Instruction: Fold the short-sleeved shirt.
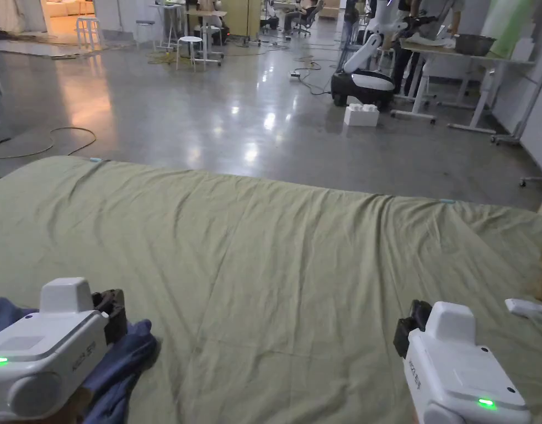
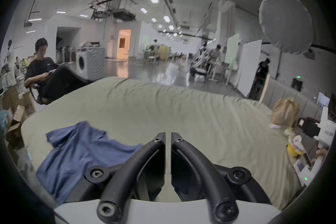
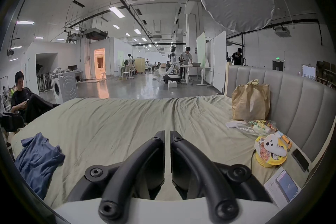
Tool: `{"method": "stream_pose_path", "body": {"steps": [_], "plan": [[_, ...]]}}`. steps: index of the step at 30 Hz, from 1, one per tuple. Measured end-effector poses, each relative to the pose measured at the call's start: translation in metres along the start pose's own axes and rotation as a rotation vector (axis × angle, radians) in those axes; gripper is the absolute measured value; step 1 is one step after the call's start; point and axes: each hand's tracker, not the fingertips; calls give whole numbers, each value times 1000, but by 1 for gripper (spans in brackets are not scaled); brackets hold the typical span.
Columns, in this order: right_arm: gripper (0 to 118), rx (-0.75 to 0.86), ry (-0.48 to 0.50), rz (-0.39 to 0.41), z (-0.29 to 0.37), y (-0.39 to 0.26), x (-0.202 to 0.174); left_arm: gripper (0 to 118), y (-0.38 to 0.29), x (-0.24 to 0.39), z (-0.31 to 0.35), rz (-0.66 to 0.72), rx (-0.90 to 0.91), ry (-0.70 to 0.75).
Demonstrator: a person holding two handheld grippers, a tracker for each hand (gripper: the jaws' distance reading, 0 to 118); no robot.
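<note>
A blue short-sleeved shirt (image 1: 121, 361) lies crumpled at the near left of the bed, spread loosely on the green sheet (image 1: 275, 248). In the left gripper view the shirt (image 2: 80, 153) sits just left of my left gripper (image 2: 168, 137), whose jaws stand together with nothing between them. The left gripper (image 1: 107, 309) hovers over the shirt's edge in the head view. My right gripper (image 3: 167, 134) is shut and empty above bare sheet, far right of the shirt (image 3: 36, 158). It appears low on the right in the head view, right gripper (image 1: 410, 326).
A brown paper bag (image 3: 251, 102), snack packets, a yellow bowl (image 3: 269, 153) and phones crowd the bed's right side by the padded headboard (image 3: 291, 100). A person sits off the bed's left (image 2: 43, 68). Beyond the far edge is polished floor with a robot (image 1: 364, 77) and tables.
</note>
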Motion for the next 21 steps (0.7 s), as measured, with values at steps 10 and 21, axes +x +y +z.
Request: {"method": "stream_pose_path", "body": {"steps": [10,21], "plan": [[6,-100,54,40,-12,-26,-30,6,-31,-155,-60,101,-396,131],[6,-167,79,90,-21,-42,-54,96,-93,-180,-116,46,-653,81]]}}
